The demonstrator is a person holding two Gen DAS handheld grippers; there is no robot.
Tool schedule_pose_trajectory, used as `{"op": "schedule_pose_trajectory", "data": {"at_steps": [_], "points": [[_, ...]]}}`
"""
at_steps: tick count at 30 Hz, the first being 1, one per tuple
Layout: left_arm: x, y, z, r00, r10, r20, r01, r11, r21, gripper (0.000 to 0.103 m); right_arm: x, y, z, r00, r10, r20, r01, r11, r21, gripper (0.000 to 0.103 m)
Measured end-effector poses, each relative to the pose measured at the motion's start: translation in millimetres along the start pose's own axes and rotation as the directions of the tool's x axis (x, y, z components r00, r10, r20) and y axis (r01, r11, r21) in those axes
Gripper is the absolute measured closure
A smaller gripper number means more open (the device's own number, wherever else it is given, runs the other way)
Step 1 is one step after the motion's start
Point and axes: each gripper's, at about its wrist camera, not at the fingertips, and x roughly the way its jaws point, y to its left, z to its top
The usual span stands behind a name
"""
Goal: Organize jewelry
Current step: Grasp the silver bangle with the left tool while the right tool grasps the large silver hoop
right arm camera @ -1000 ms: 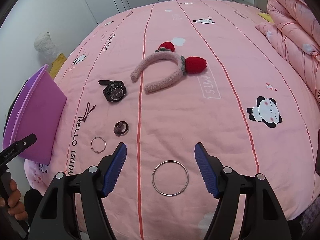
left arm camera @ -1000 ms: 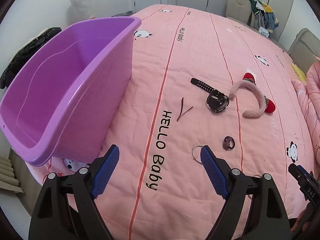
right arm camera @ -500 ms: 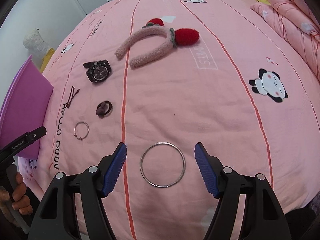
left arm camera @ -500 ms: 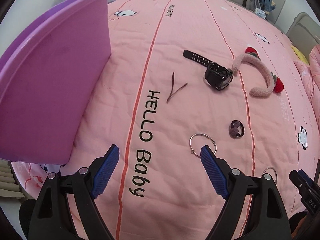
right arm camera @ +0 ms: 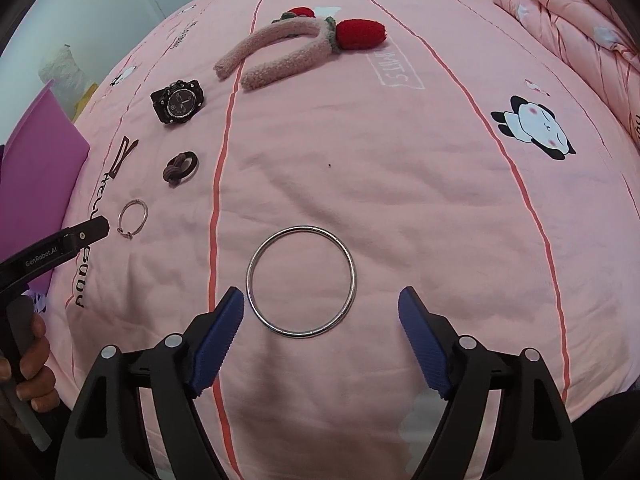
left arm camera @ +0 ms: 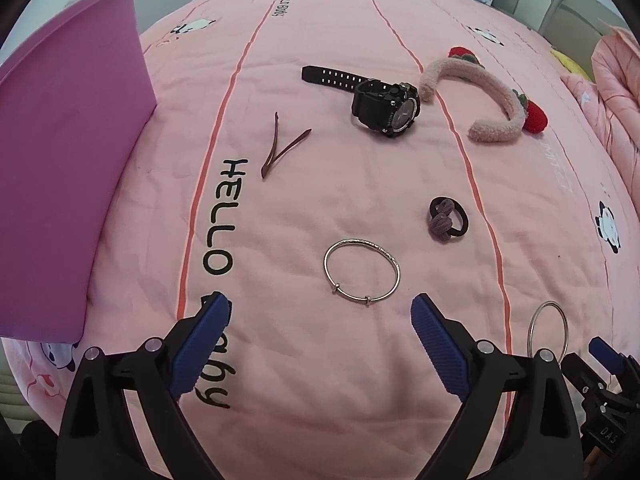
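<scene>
On the pink bedspread (left arm camera: pixel 360 184) lie a thin silver bracelet (left arm camera: pixel 361 270), a larger plain silver bangle (right arm camera: pixel 301 286), a brown hair tie (left arm camera: pixel 447 220), a black wristwatch (left arm camera: pixel 384 104), a brown hairpin (left arm camera: pixel 280 146) and a fluffy pink headband (left arm camera: pixel 490 98) with red strawberries. My left gripper (left arm camera: pixel 320 320) hovers just short of the thin bracelet, jaws opening, nothing between them. My right gripper (right arm camera: pixel 322 314) hangs over the near edge of the bangle, jaws opening, pads apart from it. The bangle (left arm camera: pixel 547 330) also shows at the right of the left wrist view.
A purple plastic bin (left arm camera: pixel 64 168) stands on the bed's left edge. A folded pink quilt (right arm camera: pixel 580 12) lies at the far right. A hand (right arm camera: pixel 28 360) holds the left gripper's grip at the left of the right wrist view. The bed's front edge is close below both grippers.
Both grippers have sunk toward the bed and their jaws have spread wider. The thin bracelet and the bangle now look larger and closer to the fingertips.
</scene>
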Motion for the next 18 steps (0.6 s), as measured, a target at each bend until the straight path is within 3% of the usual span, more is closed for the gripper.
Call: {"op": "schedule_pose_trajectory", "data": {"at_steps": [18], "points": [[31.0,-17.8,10.8,1.000,-0.003,-0.031,0.004,0.999,0.037,0.008,33.1,10.3,5.8,0.998,-0.056,-0.029,0.054,0.997,-0.061,0.023]]}}
